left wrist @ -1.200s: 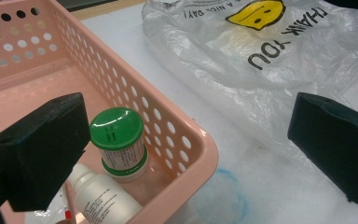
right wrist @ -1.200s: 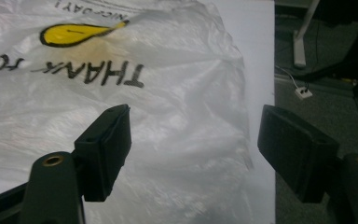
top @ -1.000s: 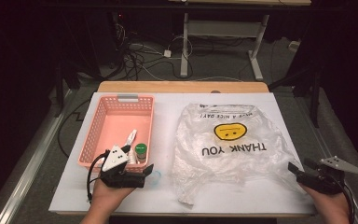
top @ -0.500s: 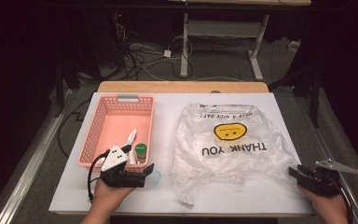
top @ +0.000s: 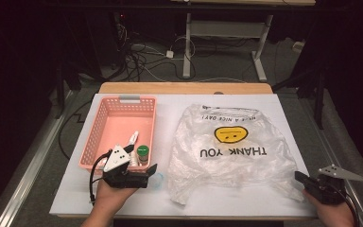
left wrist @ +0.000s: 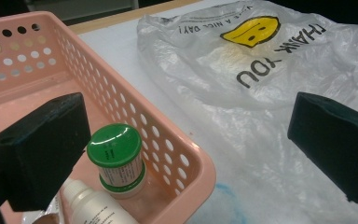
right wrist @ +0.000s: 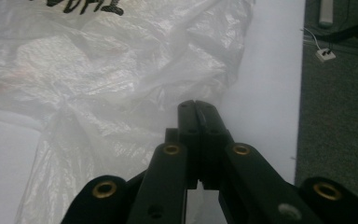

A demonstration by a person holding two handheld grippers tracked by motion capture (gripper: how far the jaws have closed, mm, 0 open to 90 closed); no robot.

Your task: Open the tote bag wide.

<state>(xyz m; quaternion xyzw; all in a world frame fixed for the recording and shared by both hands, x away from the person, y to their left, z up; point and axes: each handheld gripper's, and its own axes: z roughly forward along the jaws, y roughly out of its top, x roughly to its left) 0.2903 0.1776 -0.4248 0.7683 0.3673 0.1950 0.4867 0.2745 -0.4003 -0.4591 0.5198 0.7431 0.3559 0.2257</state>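
Observation:
A pink perforated basket (top: 118,124) sits at the table's left. In its near corner stand a green-lidded jar (top: 142,151) and a white bottle (top: 133,140). My left gripper (top: 145,166) hovers at that corner, open. In the left gripper view its jaws stand wide apart astride the basket's rim (left wrist: 186,161), with the jar (left wrist: 116,158) and the bottle (left wrist: 91,205) just inside. A clear plastic bag (top: 231,146) printed with a smiley and "THANK YOU" lies flat at the centre right. My right gripper (top: 298,177) is shut at the bag's near right corner, its tips (right wrist: 198,109) over the crinkled edge (right wrist: 121,79).
The white table top (top: 274,203) ends just right of the bag, with dark floor (right wrist: 340,93) beyond. A faint blue smear (left wrist: 223,200) marks the table beside the basket. Cables and table legs (top: 189,42) lie behind the table.
My right gripper has slid slightly left toward the bag's corner. The left gripper, basket and bag have stayed put.

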